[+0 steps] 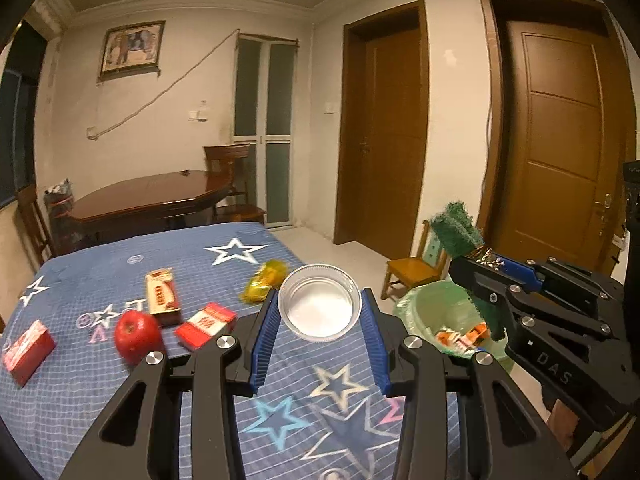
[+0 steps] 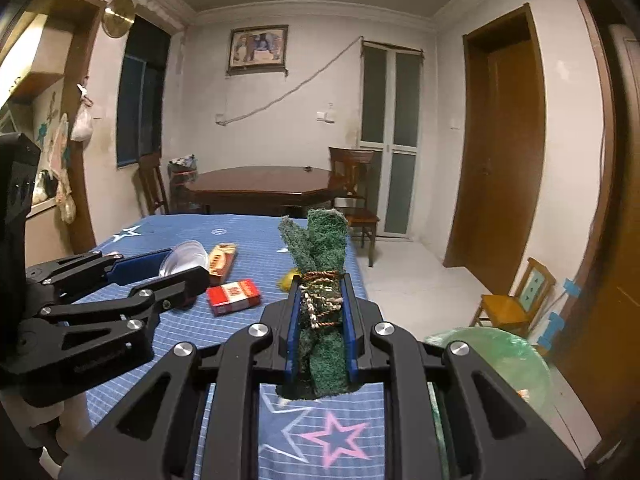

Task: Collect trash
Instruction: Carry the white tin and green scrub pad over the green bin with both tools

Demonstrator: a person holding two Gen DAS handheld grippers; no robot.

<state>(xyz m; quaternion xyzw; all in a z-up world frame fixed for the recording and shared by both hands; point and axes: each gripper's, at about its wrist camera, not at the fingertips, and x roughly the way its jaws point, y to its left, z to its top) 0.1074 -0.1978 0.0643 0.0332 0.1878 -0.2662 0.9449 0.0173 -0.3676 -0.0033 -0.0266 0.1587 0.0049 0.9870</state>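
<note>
My left gripper (image 1: 320, 316) is shut on a clear plastic cup (image 1: 320, 304) and holds it above the blue star-patterned cloth (image 1: 120, 380). My right gripper (image 2: 322, 292) is shut on a green scouring pad (image 2: 320, 240) with bits of string on it; it also shows in the left wrist view (image 1: 460, 232), above the green-lined trash bin (image 1: 432, 312). The bin (image 2: 500, 356) stands on the floor off the table's right edge and holds some wrappers. The cup also shows in the right wrist view (image 2: 184, 260).
On the cloth lie a red apple (image 1: 138, 334), several red and white boxes (image 1: 206, 324), a tan box (image 1: 162, 296) and a yellow wrapper (image 1: 264, 280). A small wooden chair (image 1: 412, 272) stands behind the bin. A wooden table (image 1: 148, 196) stands at the back.
</note>
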